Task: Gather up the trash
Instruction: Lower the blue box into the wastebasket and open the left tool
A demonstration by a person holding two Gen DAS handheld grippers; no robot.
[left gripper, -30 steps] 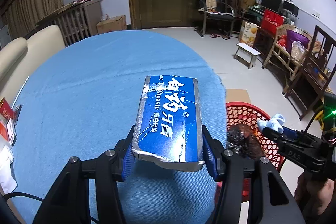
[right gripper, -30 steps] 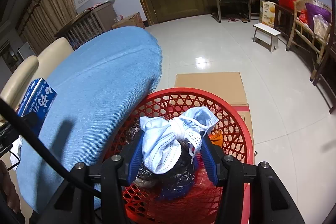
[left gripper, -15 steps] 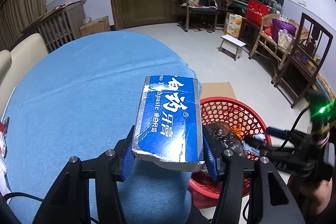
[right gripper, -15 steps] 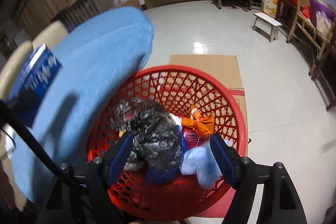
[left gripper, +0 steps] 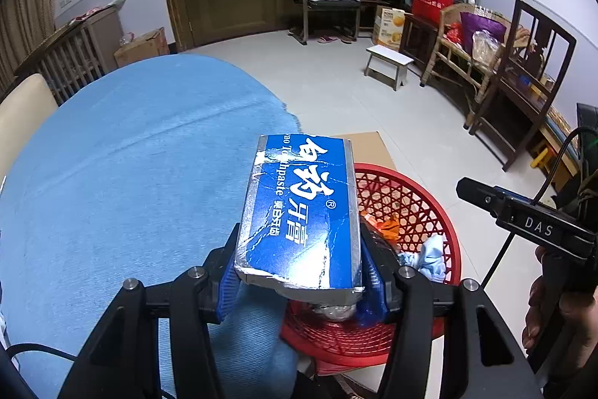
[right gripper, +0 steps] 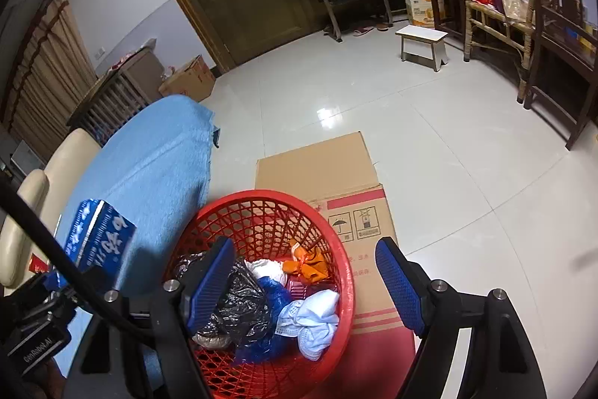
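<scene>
Left wrist view: the counter [left gripper: 123, 174], covered in a blue cloth, fills the left of the field; its edge stands just beside a red mesh trash basket [left gripper: 446, 238] on the floor, which rests on flattened cardboard [right gripper: 317, 163], probably laid there to catch spills. The basket sits where both hands can reach it from the counter. Inside lie a black plastic bag [right gripper: 243, 301], a blue bag [right gripper: 274, 294], a crumpled face mask [right gripper: 314, 318] and an orange wrapper [right gripper: 308, 264].

The left tongs [left gripper: 299, 272] are clamped on the sides of a blue-and-silver toothpaste box [left gripper: 302, 208], held flat and lengthwise above the counter edge with its far end over the basket rim, a pose that seems meant for release into the basket. The box is creased and torn at its near end. Its face reads "Toothpaste" in part, beside large white Chinese characters and an ® mark.

The right tongs [right gripper: 304, 283] are spread wide and empty above the basket. In the left wrist view their body bears the letters "DAS"; in the right wrist view the left tool's label is too distorted to read with certainty.
</scene>
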